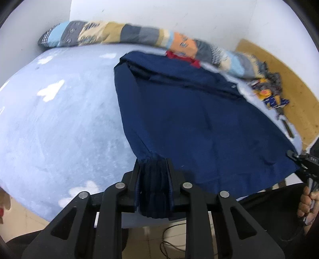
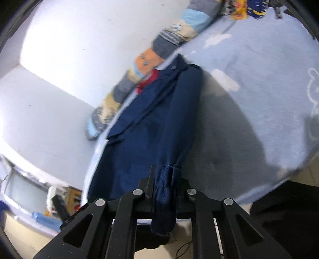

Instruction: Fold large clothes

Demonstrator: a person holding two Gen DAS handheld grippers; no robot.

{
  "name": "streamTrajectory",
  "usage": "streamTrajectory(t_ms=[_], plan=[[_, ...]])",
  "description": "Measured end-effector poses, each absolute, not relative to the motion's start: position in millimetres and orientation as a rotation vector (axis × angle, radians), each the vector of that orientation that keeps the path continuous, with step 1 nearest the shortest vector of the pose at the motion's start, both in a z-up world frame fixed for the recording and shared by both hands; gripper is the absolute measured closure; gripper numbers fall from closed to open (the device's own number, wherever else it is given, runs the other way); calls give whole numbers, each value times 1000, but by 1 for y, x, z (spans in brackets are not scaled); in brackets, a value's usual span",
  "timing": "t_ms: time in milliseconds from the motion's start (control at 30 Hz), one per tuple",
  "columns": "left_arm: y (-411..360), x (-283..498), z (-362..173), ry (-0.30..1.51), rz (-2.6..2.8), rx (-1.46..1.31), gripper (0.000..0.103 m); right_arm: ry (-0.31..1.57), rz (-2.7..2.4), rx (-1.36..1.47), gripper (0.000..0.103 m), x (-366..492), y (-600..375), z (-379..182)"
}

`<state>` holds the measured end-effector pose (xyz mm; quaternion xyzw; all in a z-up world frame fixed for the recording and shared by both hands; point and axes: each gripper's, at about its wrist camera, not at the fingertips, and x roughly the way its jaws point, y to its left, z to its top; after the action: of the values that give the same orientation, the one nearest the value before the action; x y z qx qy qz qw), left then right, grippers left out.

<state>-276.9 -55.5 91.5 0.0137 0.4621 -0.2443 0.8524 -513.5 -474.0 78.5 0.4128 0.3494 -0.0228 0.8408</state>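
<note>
A pale blue bed sheet (image 1: 59,119) with white cloud shapes covers the mattress, and it is the largest thing in both views. On it lies the navy blue garment (image 1: 199,119), spread flat with a bit of red (image 1: 179,55) showing at its far end, near the long patchwork bolster (image 1: 119,33) that runs along the white wall (image 1: 159,16).

Only the left wrist view shows the wooden surface (image 1: 289,79) past the bed's far corner, with a blurred heap of yellow and blue items (image 1: 273,95) at the sheet's edge; what they are cannot be made out. It also catches the right gripper (image 1: 295,157) at the frame's right edge, on the garment's other near corner, with the person's hand (image 1: 307,201) below it. Only the right wrist view shows a cluttered corner of the room (image 2: 59,203) beside the bed, too blurred to name.

The left gripper (image 1: 153,175) is clamped on a bunched, pleated corner of the garment's near hem. The right gripper (image 2: 165,185) is likewise closed tight on a gathered fold of the same hem, the cloth hanging down between its fingers. A dark cable (image 1: 171,239) lies on the tiled floor below the bed edge, partly cut off by the gripper body.
</note>
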Motion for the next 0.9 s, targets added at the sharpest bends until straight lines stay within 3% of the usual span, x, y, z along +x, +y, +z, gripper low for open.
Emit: streamTrajectory(t_ms=[100, 167, 367, 400, 433, 500, 533, 900], plan=[[-60, -267, 75, 1049, -475, 64, 70, 782, -94, 879, 86, -507, -478, 69], [-64, -259, 62, 1105, -470, 73, 48, 799, -108, 893, 85, -505, -483, 65], [-79, -249, 43, 1167, -463, 91, 34, 847, -126, 941, 82, -503, -486, 49], [-82, -249, 43, 1153, -467, 96, 34, 853, -127, 947, 81, -505, -486, 46], [-83, -250, 45, 1142, -467, 104, 42, 861, -126, 951, 81, -503, -485, 42], [-85, -253, 50, 1110, -466, 123, 73, 879, -116, 945, 81, -499, -483, 40], [-86, -255, 54, 1094, -474, 122, 80, 888, -106, 930, 89, -496, -481, 39], [-50, -267, 100, 936, -558, -85, 84, 709, 65, 1049, 92, -516, -488, 64]])
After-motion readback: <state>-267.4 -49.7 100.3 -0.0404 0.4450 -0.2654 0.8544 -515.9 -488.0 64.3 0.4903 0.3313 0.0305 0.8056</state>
